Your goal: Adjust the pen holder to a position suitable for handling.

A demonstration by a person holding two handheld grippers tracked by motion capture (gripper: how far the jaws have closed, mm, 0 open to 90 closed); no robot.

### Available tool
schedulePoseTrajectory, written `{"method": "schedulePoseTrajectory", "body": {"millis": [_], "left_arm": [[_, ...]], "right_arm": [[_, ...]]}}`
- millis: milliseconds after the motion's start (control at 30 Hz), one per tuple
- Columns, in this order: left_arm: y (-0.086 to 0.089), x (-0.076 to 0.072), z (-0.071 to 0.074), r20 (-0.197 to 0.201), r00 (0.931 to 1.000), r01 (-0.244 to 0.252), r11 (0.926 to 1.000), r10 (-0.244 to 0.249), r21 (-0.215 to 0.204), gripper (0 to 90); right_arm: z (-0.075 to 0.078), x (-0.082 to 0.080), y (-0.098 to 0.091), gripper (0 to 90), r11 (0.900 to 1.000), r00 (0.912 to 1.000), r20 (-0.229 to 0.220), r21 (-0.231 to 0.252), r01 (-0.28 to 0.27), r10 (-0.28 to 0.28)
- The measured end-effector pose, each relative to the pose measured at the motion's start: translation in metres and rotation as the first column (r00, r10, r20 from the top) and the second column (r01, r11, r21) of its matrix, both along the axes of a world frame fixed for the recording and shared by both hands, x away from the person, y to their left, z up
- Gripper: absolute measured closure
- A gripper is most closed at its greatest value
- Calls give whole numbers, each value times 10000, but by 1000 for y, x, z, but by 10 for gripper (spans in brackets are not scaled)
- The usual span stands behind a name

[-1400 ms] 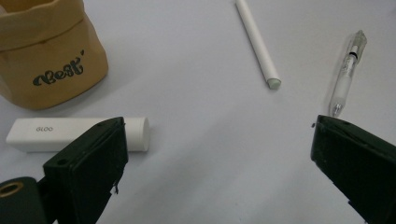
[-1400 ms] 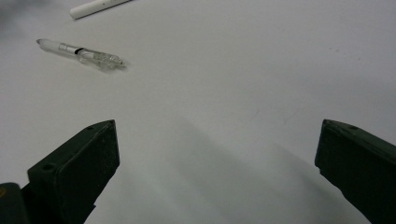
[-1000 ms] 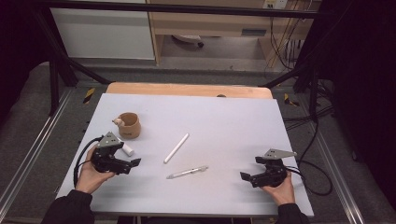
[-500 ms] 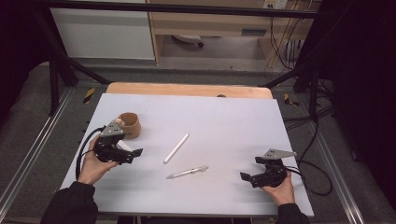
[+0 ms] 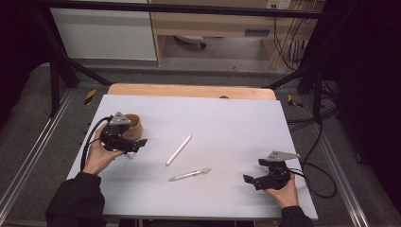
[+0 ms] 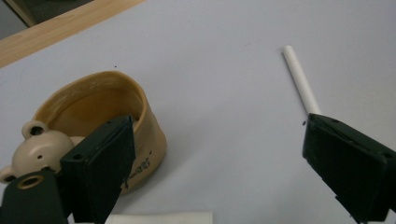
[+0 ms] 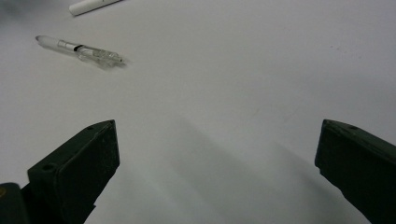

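A tan cup [image 5: 134,124] with a small bear figure on its rim stands at the table's left; in the left gripper view the cup [image 6: 93,107] sits behind the left-hand jaw. My left gripper [image 5: 137,144] hovers right by it, open; its jaws have just been closing a little, and only the cup's near wall lies just inside one jaw, unpressed [image 6: 217,140]. A white stick [image 5: 178,150] [image 6: 301,81] lies mid-table. A clear pen [image 5: 190,174] [image 7: 81,49] lies nearer me. My right gripper [image 5: 247,179] rests open at the front right, nothing between its jaws [image 7: 217,135].
The pale table top [image 5: 227,118] has a wooden strip [image 5: 189,91] along its far edge. A small white flat piece [image 6: 159,218] lies under my left gripper. The white stick's end [image 7: 91,5] lies beyond the clear pen in the right gripper view. Cables trail from both grippers.
My left gripper has moved away from me, toward the cup, and risen a little. The right gripper, the stick and the pen have stayed put.
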State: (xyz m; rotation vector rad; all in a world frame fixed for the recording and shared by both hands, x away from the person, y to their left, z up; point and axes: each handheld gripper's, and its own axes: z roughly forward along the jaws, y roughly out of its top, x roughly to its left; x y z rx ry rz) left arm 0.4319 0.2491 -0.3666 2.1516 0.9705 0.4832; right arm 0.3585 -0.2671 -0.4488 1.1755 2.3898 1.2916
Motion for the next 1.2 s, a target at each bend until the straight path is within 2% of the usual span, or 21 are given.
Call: {"method": "schedulePoseTrajectory", "body": {"millis": [167, 233, 333, 400, 533, 600, 733, 1200], "left_arm": [[-2, 12, -1, -54, 10000, -65, 9997, 67, 252, 144], [-3, 16, -1, -63, 9999, -83, 9993, 86, 364, 206], [-4, 21, -2, -29, 9998, -206, 9980, 208, 597, 246], [-3, 26, -4, -79, 9996, -280, 9973, 286, 685, 310], [-1, 32, -8, -251, 9991, -313, 9962, 335, 813, 365], [-2, 33, -8, -133, 9995, -270, 9946, 284, 1000, 420], [-2, 37, -11, -105, 9991, -391, 9920, 406, 1198, 434], [-4, 50, -18, -231, 9980, -537, 9827, 587, 1773, 611]], "right_arm": [[-1, 0, 1, 6, 10000, 10000, 29, -20, -12, 12], [-1, 0, 0, 6, 10000, 10000, 21, -5, -11, 11], [-1, 0, 0, 6, 10000, 10000, 17, -14, -17, 17], [-1, 0, 0, 6, 10000, 10000, 18, -8, -24, 24], [0, 0, 0, 6, 10000, 10000, 8, -12, -24, 24], [0, 0, 0, 6, 10000, 10000, 25, -18, -32, 33], [-1, 0, 0, 6, 10000, 10000, 19, -21, -38, 38], [-1, 1, 0, 6, 10000, 10000, -2, -6, -33, 33]]}}
